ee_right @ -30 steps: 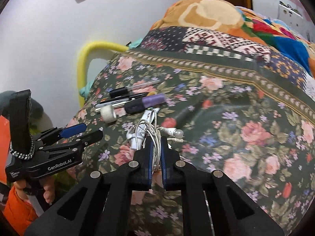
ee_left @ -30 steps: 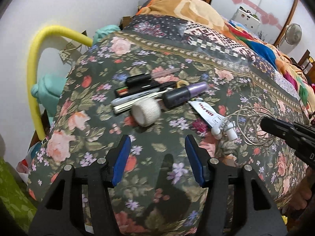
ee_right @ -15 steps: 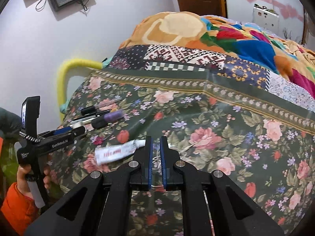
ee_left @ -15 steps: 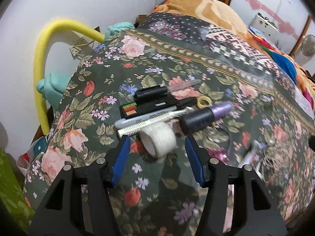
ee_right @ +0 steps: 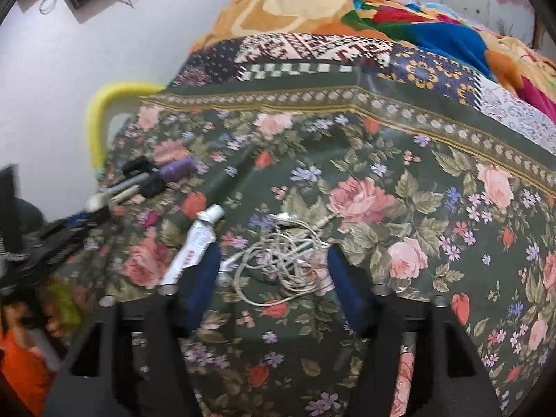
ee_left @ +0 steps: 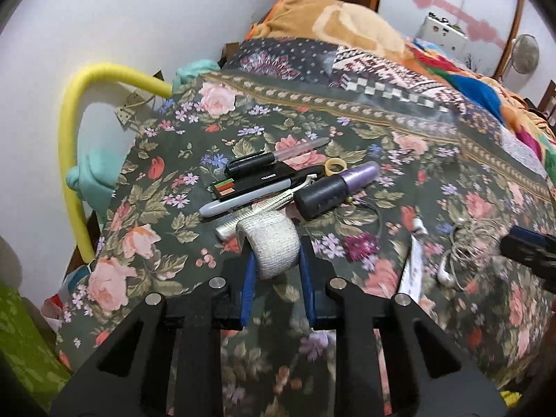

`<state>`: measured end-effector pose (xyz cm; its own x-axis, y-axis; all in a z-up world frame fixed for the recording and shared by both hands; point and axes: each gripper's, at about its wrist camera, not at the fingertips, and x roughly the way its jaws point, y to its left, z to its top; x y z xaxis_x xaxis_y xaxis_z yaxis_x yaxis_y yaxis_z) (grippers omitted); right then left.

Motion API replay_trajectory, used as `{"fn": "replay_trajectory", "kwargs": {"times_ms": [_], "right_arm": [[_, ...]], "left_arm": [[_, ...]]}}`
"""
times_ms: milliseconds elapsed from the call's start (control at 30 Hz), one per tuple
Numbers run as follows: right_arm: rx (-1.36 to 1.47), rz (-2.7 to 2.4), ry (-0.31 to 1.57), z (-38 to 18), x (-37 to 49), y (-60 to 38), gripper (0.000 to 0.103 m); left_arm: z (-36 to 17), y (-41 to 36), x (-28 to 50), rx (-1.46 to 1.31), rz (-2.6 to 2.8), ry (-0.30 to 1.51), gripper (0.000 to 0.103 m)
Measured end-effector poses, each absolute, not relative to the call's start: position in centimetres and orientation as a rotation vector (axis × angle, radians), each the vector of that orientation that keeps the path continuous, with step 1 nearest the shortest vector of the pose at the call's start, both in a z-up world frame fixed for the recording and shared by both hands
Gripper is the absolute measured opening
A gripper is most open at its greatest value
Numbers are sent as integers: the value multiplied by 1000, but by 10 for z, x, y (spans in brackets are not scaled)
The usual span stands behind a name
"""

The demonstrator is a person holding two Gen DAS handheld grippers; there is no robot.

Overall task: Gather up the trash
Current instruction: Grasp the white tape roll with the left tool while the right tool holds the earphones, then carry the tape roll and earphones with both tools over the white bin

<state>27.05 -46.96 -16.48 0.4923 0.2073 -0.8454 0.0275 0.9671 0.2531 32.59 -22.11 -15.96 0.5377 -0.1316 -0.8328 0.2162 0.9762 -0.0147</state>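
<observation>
A white bandage roll [ee_left: 272, 245] lies on the floral bedspread, and my left gripper [ee_left: 274, 257] is shut on it, blue pads against both its sides. Behind the roll lie pens, a black case [ee_left: 257, 180] and a black-and-purple tube [ee_left: 335, 189]. My right gripper [ee_right: 272, 271] is open, its fingers on either side of a tangle of white earphone cable [ee_right: 285, 260], which also shows in the left wrist view [ee_left: 465, 253]. A white ointment tube [ee_right: 194, 246] lies just left of the right gripper's left finger.
The floral bedspread [ee_right: 399, 160] covers the bed, with colourful blankets [ee_right: 417, 27] piled at the far end. A yellow foam tube [ee_left: 74, 160] arches over the left bed edge against the white wall. A green cloth [ee_left: 21, 340] is at the lower left.
My left gripper has moved forward and closed on the bandage roll. My right gripper has opened and now straddles the earphone cable, which lies on the bedspread.
</observation>
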Motion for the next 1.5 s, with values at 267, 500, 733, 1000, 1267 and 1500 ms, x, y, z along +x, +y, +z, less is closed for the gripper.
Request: {"fn": "replay_trajectory", "kwargs": {"times_ms": [267,500,733,1000,1267,1500], "right_arm": [[93,34,1121,-204,283,-447,63],[111,36,1094,-205,290,-451,9],[133,79,1035,-172,274,-445,7],[114,158,886,-97,244,-415,7],[45,283,762,-42,213,-346,7],[-4,430,736,-23,180,-275,7]], "left_arm": [[-149,-209,302,64,-230,984,23],[-143,-201,288,62,-231,992,23],[-116,-185,269,31,-217,950,23],[-75,-156,230,13,-172,872,23],[-43,-100,171,-18,-80,804,23],[-35,-45,118,-57,16,780,23]]}}
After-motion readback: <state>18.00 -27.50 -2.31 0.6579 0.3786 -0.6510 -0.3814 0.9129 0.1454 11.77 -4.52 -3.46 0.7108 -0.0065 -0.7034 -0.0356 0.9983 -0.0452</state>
